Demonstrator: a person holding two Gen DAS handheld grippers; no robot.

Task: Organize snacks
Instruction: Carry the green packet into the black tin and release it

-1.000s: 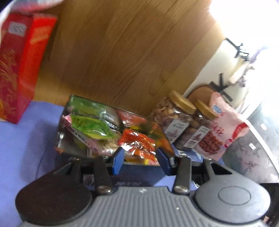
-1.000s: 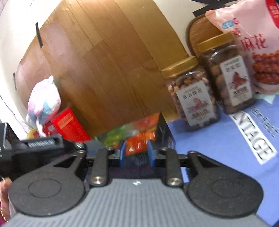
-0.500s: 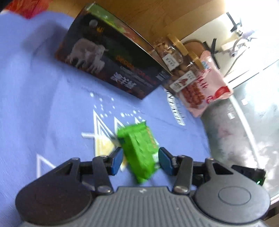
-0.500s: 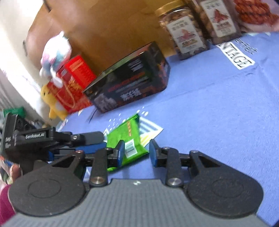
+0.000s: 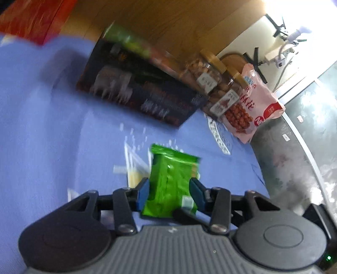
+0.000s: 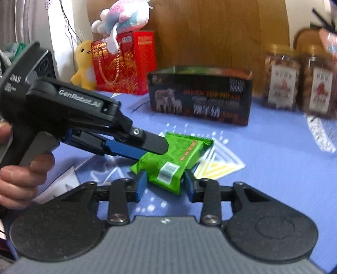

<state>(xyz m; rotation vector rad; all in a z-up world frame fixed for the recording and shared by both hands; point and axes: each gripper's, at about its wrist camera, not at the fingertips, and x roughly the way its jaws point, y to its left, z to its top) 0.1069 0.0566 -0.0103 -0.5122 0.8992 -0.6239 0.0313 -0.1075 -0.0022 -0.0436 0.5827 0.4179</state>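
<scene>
The green snack pack (image 5: 170,183) lies on the blue cloth (image 5: 52,130) of your desk, and both of your grippers are at it. Your left gripper (image 5: 170,192) has the pack between its two blue fingers (image 5: 142,192). The fingers sit right at the pack's sides, but the picture is blurry, so you cannot tell if they squeeze it or just sit beside it. In the right wrist view, that left gripper (image 6: 151,147) comes in from the left, with your left hand (image 6: 23,175) on its handle, and its tip lies on top of the pack (image 6: 174,160).

Your right gripper (image 6: 163,185) is spread apart, with one corner of the pack between its fingers. There are small gaps on both sides, so it grips nothing.

Behind the pack stands a dark box (image 6: 200,94), and bright snack bags (image 5: 130,44) peek out of its top. To the right of the box are two nut jars (image 6: 282,82) with yellow lids, and a pink snack bag (image 5: 254,105) leans by them. To the left of the box stands a red gift bag (image 6: 124,65). A yellow toy (image 6: 83,65) sits beside it, and a pink and blue plush toy (image 6: 122,19) rests on top.
</scene>
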